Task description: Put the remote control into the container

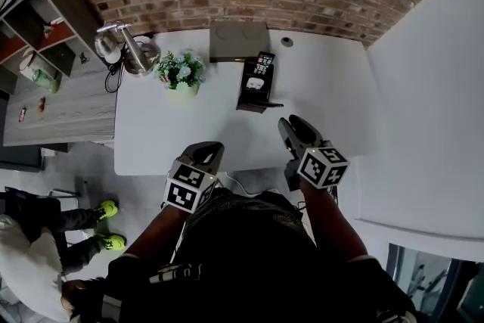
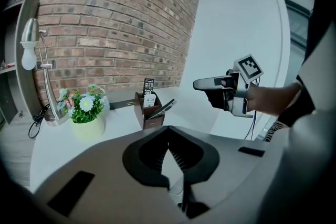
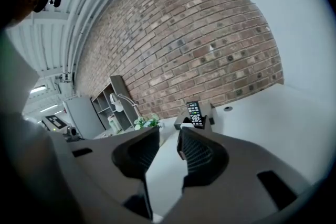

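Your left gripper [image 2: 168, 131]: jaw tips together, nothing held, over the table's [image 1: 333, 87] near edge. Your right gripper [image 3: 168, 136]: jaws apart, empty, held above the table to its right. Remote [image 1: 263, 64] stands upright in the container [image 1: 252, 96], far centre, right of the flowers [image 1: 181, 72].

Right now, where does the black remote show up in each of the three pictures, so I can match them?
Head view: the remote stands in the brown container, upper middle.
Left gripper view: the remote is left of centre, at mid-height.
Right gripper view: the remote is just right of centre, below mid-height.
Shared landmark: the flower pot, left of the remote in all three.
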`<state>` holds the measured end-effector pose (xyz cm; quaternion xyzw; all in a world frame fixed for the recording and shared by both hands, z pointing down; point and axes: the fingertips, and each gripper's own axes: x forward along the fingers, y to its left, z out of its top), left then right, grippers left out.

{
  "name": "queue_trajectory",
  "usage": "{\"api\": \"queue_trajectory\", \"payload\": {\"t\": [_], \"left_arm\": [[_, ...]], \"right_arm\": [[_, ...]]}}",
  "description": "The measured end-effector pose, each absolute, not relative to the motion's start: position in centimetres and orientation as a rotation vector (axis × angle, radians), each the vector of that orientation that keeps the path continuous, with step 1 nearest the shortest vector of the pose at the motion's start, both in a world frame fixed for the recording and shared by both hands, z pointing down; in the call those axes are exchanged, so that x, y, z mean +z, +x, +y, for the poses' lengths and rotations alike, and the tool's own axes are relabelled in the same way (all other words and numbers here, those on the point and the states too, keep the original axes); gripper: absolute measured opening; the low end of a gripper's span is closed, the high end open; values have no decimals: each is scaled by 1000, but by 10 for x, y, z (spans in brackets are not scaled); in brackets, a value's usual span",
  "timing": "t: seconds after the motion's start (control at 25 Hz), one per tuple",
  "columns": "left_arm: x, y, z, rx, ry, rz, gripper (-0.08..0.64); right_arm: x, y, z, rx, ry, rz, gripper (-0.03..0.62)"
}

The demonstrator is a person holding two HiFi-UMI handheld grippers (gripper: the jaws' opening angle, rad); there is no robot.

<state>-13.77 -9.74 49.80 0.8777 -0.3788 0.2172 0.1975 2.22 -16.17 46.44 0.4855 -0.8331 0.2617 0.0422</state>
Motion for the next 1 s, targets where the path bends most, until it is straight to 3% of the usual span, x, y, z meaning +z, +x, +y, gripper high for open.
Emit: {"api": "queue_trajectory", "payload": {"t": [0.12,0.16,0.36,0.64,1.0], "left_arm": [[488,-125,-86,564,2438,-1076,5],[483,-119,-83,540,2435,-1074,5],[464,-74,-62,403,2432,-1068,5],[459,-2,-7,422,2467,-1047,5],[472,14,64,437,2351,-1219,5]], "right_arm": [[454,15,-137,704,1355,-2600,17],[451,13,-127,691,1296,-2621,9],[446,14,-77,698,1080,-2693,8],[449,71,-22,607,1046,-2707,8],[470,112,37,734,980,-2726,6]]}}
